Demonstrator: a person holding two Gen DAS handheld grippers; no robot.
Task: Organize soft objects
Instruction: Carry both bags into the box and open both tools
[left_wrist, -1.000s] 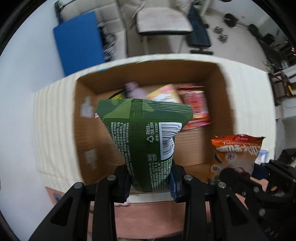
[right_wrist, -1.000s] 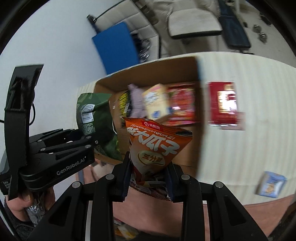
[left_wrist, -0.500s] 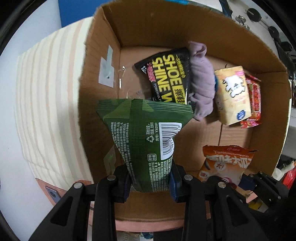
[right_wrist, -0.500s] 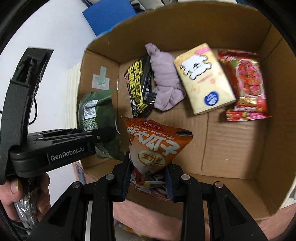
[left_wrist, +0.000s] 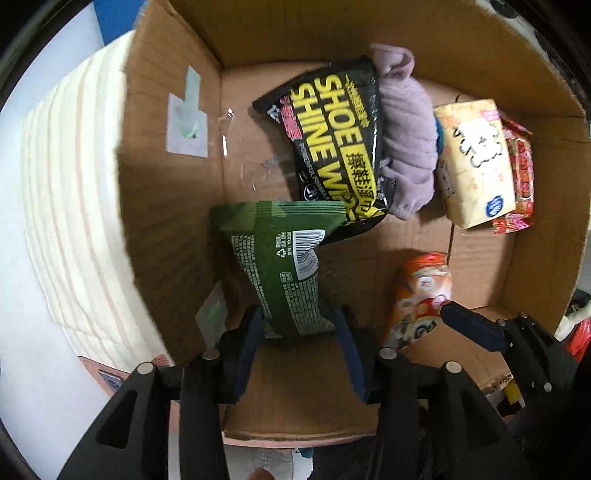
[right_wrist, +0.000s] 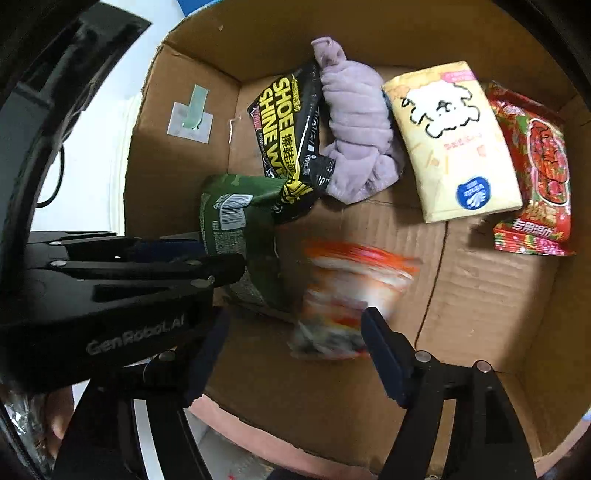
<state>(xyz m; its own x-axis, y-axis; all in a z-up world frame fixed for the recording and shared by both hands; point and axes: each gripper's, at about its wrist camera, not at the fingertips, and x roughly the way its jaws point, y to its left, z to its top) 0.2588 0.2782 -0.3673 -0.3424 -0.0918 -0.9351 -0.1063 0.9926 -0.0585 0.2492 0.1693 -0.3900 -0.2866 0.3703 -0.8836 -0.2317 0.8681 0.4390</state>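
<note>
Cardboard box (left_wrist: 535, 206), corrugated. Your left gripper (left_wrist: 299, 332) is spread wide round a crinkly green pouch (left_wrist: 284, 258) on the floor. Your right gripper (right_wrist: 295, 343) gapes; blurred orange packet (right_wrist: 347, 295) lies loose between its fingers.

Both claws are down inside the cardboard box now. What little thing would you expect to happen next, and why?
Probably both lift out. The right gripper is spread wide, with the orange packet blurred in front of it. The left gripper is open around the green packet, inside the cardboard box.
</note>
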